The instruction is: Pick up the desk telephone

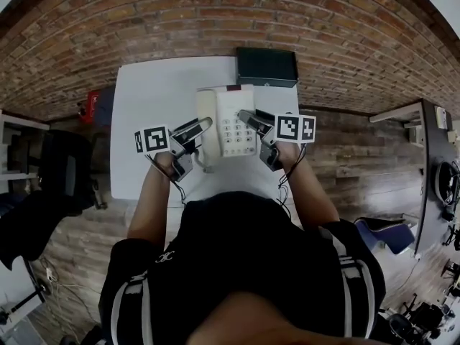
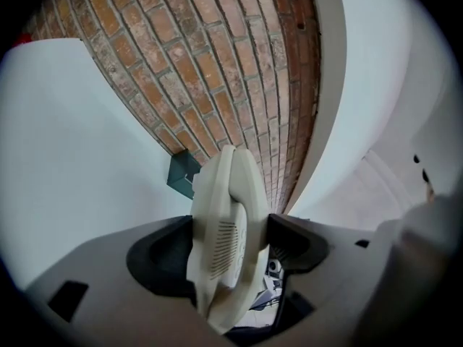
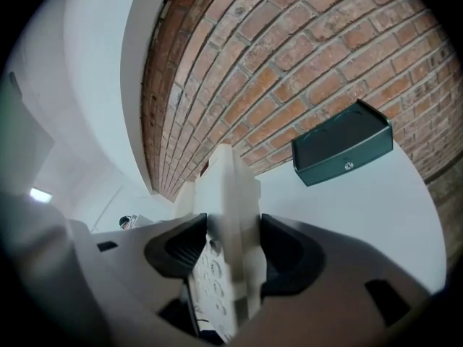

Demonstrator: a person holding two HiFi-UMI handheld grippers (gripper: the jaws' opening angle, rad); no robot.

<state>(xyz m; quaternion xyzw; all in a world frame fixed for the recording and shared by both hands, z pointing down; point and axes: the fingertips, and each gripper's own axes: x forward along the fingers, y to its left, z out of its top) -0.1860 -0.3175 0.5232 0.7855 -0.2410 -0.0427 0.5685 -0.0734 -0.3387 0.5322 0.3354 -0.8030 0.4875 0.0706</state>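
A white desk telephone (image 1: 233,128) with a keypad lies over the middle of the white table (image 1: 154,92). Its handset (image 1: 207,113) rests along the phone's left side. My left gripper (image 1: 203,126) is shut on the handset (image 2: 226,237), which fills the gap between the dark pads in the left gripper view. My right gripper (image 1: 248,117) is shut on the right edge of the phone's body (image 3: 230,215), with the keypad (image 3: 208,275) showing just below the jaws. Whether the phone is off the tabletop I cannot tell.
A dark green box (image 1: 267,66) stands at the table's back edge against the brick wall (image 1: 215,13), just behind the phone; the dark green box (image 3: 343,152) also shows in the right gripper view. A red object (image 1: 90,105) sits left of the table.
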